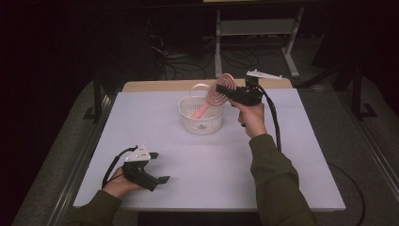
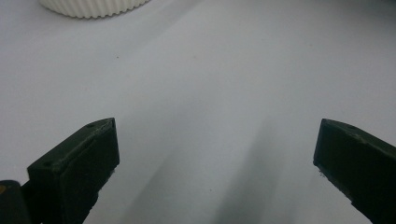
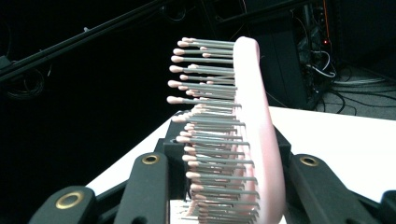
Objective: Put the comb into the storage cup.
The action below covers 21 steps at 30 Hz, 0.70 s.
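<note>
A pink hairbrush (image 1: 212,96) with grey, pink-tipped bristles is tilted over a white ribbed basket (image 1: 202,125) at the back middle of the table, its handle pointing down into the basket. My right gripper (image 1: 224,90) is shut on the brush head, coming in from the right. In the right gripper view the hairbrush (image 3: 254,121) stands on edge between the jaws of the right gripper (image 3: 229,161), bristles facing left. My left gripper (image 1: 160,167) rests low at the table's front left, open, with nothing in it. The left gripper (image 2: 217,135) looks over bare table toward the basket (image 2: 88,7).
A white sheet covers the table (image 1: 211,169), with a strip of wooden top at the back edge. A grey metal stand (image 1: 256,28) and cables lie on the dark floor behind. The right gripper's cable (image 1: 275,127) trails down along the person's forearm.
</note>
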Each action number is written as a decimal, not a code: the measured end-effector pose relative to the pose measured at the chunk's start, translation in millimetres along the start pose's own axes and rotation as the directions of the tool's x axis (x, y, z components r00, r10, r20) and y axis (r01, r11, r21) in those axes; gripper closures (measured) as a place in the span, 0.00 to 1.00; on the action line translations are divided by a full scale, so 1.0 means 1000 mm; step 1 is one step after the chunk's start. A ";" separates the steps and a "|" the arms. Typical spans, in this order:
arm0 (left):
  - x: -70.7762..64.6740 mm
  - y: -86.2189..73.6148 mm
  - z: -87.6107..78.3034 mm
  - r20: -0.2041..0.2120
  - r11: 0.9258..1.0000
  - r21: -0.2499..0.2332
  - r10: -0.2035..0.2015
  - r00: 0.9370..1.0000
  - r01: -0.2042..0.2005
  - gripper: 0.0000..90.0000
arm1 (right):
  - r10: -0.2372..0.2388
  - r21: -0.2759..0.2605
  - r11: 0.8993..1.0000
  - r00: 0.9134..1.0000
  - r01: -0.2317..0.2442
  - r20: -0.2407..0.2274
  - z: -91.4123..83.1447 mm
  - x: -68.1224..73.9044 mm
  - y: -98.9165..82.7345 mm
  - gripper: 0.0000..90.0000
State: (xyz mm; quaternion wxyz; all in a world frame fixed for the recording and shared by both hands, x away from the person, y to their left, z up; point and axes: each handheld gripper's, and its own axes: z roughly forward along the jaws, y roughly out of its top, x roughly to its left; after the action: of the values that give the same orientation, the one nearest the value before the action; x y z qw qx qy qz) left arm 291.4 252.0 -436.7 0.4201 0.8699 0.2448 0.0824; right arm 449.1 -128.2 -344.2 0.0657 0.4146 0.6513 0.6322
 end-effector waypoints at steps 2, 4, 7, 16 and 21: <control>0.000 0.000 0.000 -0.001 1.000 -0.001 0.001 1.000 -0.001 0.00 | 0.001 0.004 1.000 1.000 -0.001 0.002 0.004 0.000 -0.003 0.70; 0.000 0.000 0.000 0.001 1.000 -0.003 0.000 1.000 0.000 0.00 | 0.004 0.007 1.000 1.000 -0.004 -0.001 0.008 0.001 -0.006 0.70; 0.000 0.000 -0.001 0.001 1.000 -0.003 0.000 1.000 0.000 0.00 | 0.007 0.007 1.000 1.000 -0.007 0.002 0.013 0.001 -0.009 0.70; 0.000 0.000 -0.001 0.003 1.000 -0.005 0.001 1.000 -0.001 0.00 | 0.022 0.005 1.000 1.000 -0.022 0.005 0.024 0.001 -0.017 0.70; 0.000 0.000 0.000 0.003 1.000 -0.005 0.000 1.000 0.000 0.00 | 0.022 0.017 1.000 1.000 -0.022 0.018 0.028 -0.001 -0.023 0.70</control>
State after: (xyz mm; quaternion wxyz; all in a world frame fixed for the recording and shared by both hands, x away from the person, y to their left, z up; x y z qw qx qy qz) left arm 291.1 252.5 -436.8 0.4228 0.8689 0.2439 0.0816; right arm 456.2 -104.4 -370.1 0.0609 0.4278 0.6515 0.6236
